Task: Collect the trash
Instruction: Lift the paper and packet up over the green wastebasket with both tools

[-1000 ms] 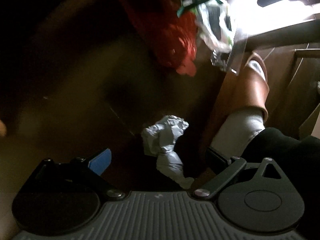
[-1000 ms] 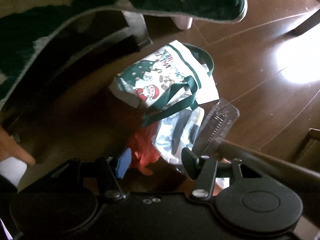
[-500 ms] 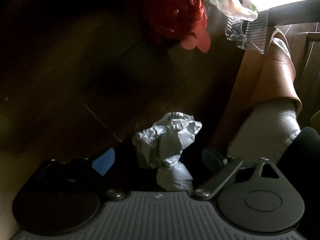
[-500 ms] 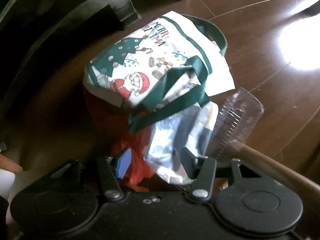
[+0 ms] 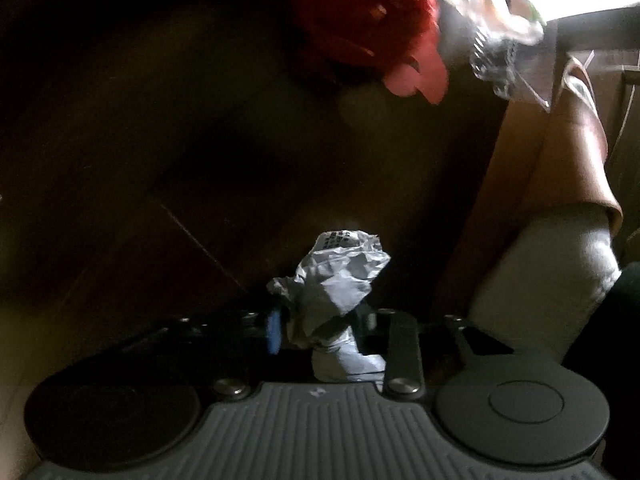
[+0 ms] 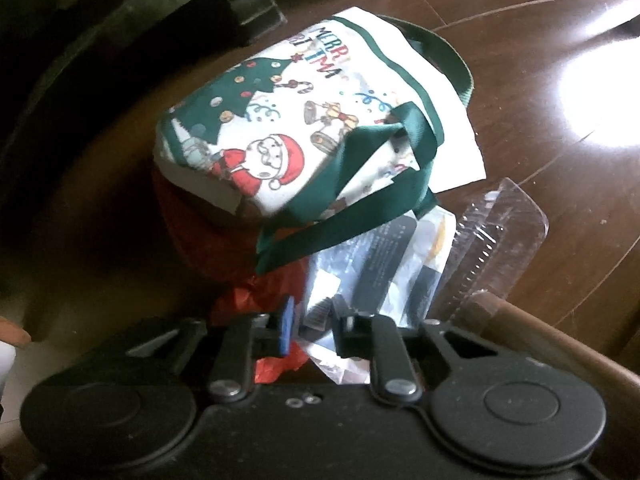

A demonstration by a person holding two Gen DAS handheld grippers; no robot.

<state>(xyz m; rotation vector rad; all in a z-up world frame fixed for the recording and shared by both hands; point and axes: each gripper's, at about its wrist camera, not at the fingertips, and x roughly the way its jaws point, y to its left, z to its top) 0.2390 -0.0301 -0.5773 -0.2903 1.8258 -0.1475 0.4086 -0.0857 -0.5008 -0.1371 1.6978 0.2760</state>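
Crumpled grey paper (image 5: 336, 280) sits pinched in your left gripper (image 5: 320, 326) for lifting, while your right gripper (image 6: 314, 330) has just closed, apparently nipping the white wrapper (image 6: 376, 268) at six o'clock below the Christmas bag (image 6: 288, 120).

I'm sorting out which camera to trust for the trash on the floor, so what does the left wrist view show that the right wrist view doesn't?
Only the left wrist view shows the crumpled grey paper wad, pinched in the left gripper, and a tan slipper.

Only the right wrist view shows the Christmas tote bag and the right gripper, closed on a white printed wrapper.

Both show the red plastic bag, the clear plastic tray and the wooden floor.
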